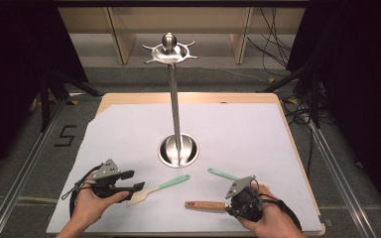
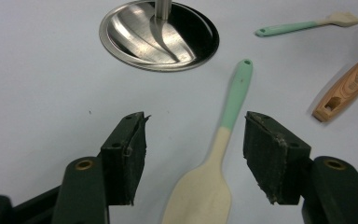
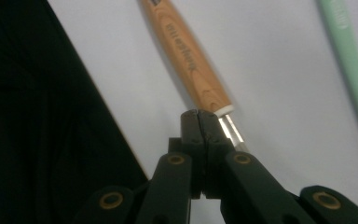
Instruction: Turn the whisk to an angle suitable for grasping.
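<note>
Left gripper [image 2: 193,156]: jaws wide apart, straddling the spatula [image 2: 216,163] without touching it; the cream blade lies nearest, the mint handle pointing toward the steel stand base [image 2: 121,32]. Right gripper [image 3: 199,122]: jaws closed together, empty, beside the metal neck of a wooden-handled tool [image 3: 186,58]. A second spatula [image 1: 223,173] lies just beyond. The spatula is probably light with a flexible blade; the stiffer neck, where cream meets mint, seems the best hold.

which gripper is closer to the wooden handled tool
Right. The right gripper hovers shut directly over the wooden handled tool, at its metal neck; the left gripper is far off, open around a spatula.
</note>
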Demonstrator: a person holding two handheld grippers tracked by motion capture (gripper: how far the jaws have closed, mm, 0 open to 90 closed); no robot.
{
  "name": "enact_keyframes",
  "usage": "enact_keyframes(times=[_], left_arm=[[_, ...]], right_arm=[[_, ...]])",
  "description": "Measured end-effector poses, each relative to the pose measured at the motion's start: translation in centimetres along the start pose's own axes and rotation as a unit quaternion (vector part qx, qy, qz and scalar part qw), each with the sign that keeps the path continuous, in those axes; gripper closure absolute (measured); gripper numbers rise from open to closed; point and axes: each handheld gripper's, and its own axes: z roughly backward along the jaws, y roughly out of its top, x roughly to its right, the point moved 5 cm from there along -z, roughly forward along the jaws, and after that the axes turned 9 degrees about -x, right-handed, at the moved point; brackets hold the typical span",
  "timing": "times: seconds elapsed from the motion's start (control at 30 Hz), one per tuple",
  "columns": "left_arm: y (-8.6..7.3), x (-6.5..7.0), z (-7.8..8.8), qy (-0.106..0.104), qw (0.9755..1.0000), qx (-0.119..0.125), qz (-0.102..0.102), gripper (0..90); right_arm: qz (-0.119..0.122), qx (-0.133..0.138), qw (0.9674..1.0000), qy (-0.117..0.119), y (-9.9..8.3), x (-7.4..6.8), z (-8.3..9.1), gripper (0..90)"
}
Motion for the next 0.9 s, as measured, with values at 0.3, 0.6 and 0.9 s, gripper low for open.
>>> enact_keyframes(times=[0.3,0.6,0.9], left_arm=[[0.2,0.0,0.1,0.0,1.0,-0.002,0.001,39.2],[-0.1,-0.4,0.3,0.01,0.9999,-0.006,0.001,39.3],[-0.1,-0.4,0.1,0.011,0.9999,-0.003,0.001,39.4]], right_arm=[[0.014,-0.037,0.9987,0.031,2.6,-1.8,-2.3,90.0],[0.025,-0.075,0.9966,0.024,5.1,-2.3,-4.7,90.0],[0.007,-0.07,0.9973,0.022,6.0,-1.8,-4.9,90.0]])
